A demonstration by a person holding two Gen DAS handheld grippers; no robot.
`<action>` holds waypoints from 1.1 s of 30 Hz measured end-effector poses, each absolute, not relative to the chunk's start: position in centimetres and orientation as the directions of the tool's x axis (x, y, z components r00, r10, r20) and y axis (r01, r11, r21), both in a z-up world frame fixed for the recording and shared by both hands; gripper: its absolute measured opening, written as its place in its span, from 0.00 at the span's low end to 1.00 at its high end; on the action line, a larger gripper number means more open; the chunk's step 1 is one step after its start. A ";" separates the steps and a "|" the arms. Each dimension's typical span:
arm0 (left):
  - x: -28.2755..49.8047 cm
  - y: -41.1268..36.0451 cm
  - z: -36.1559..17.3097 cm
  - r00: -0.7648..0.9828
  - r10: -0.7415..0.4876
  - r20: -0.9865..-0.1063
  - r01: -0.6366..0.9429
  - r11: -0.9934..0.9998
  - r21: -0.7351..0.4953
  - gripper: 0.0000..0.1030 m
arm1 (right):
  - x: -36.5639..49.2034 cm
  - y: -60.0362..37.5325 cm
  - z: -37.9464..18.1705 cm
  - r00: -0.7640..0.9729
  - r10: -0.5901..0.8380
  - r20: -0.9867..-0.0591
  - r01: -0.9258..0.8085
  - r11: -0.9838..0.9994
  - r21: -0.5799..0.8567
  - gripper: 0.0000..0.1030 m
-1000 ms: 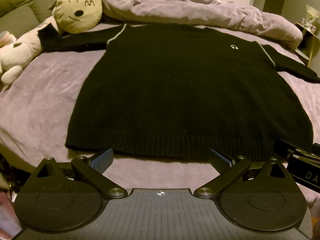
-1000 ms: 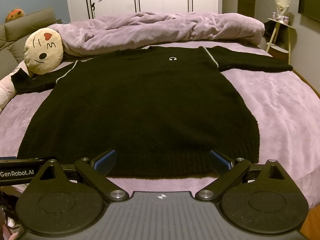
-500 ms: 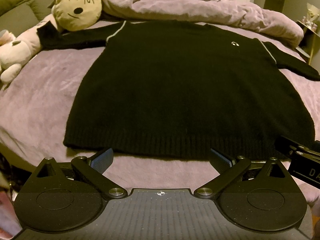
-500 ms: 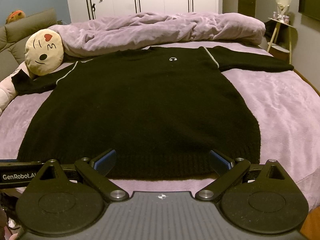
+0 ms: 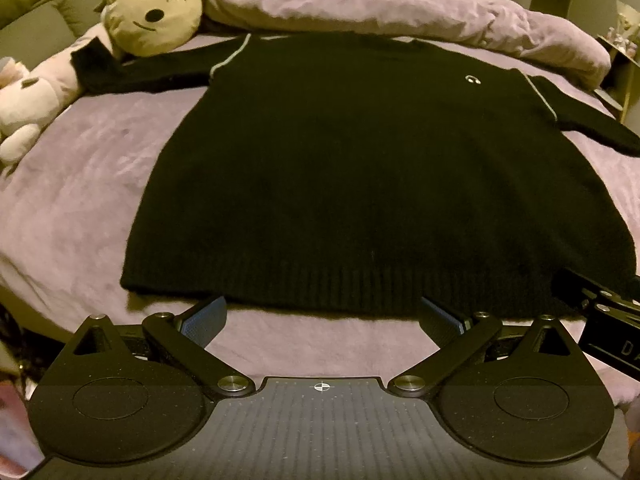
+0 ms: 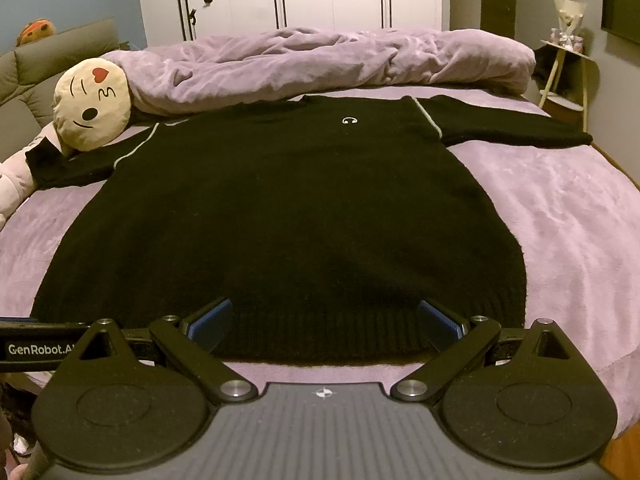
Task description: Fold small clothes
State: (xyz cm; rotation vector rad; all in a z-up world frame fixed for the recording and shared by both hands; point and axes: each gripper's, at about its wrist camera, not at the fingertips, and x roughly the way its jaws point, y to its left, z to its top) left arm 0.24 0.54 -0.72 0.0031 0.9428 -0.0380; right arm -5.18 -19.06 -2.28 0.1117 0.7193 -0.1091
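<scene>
A black sweater (image 5: 360, 168) lies flat on the purple bed, sleeves spread out, hem toward me; it also shows in the right wrist view (image 6: 288, 216). My left gripper (image 5: 322, 316) is open and empty, just short of the hem's left half. My right gripper (image 6: 325, 322) is open and empty, its fingertips over the ribbed hem near the right half. The right gripper's body shows at the edge of the left wrist view (image 5: 604, 320).
A round cat-face pillow (image 5: 154, 8) and a pink plush toy (image 5: 28, 100) lie at the far left, over the left sleeve end. A bunched purple duvet (image 6: 320, 64) lies beyond the collar. A side table (image 6: 564, 64) stands at the right.
Both grippers have edged forward toward the hem; the sweater fills slightly more of both views. The sweater itself has not moved.
</scene>
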 end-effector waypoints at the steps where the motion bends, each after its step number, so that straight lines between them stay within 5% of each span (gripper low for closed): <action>1: 0.3 0.5 -0.8 0.585 -0.031 -0.810 0.032 0.999 -0.014 1.00 | -5.2 -19.1 -2.2 0.750 -0.063 -0.658 0.138 0.988 0.063 0.96; 9: 1.0 0.5 -1.9 0.569 -0.030 -0.822 0.016 1.000 -0.026 1.00 | -5.1 -19.6 -3.3 0.794 -0.015 -0.608 0.080 0.994 0.080 0.96; 17: 2.6 1.0 -1.3 0.594 -0.068 -0.802 -0.007 0.996 -0.090 1.00 | -3.0 -26.3 -4.1 0.797 0.098 -0.596 0.130 0.936 0.327 0.95; 25: 8.4 -0.4 -1.4 0.618 0.023 -0.786 -0.065 0.998 -0.022 1.00 | 3.6 -43.8 -2.9 0.861 -0.064 -0.505 0.355 0.786 0.507 0.94; 28: 11.2 -1.4 -2.5 0.606 0.062 -0.793 -0.091 0.996 0.008 1.00 | 7.0 -51.3 -4.3 0.832 -0.145 -0.535 0.474 0.687 0.551 0.80; 30: 12.9 -2.1 -3.3 0.604 0.085 -0.793 -0.102 0.994 0.029 1.00 | 9.3 -55.7 -5.6 0.815 -0.185 -0.549 0.529 0.623 0.576 0.57; 33: 15.2 -3.5 -4.5 0.589 0.105 -0.802 -0.109 0.993 0.049 1.00 | 12.5 -61.8 -7.8 0.800 -0.232 -0.554 0.584 0.515 0.628 0.45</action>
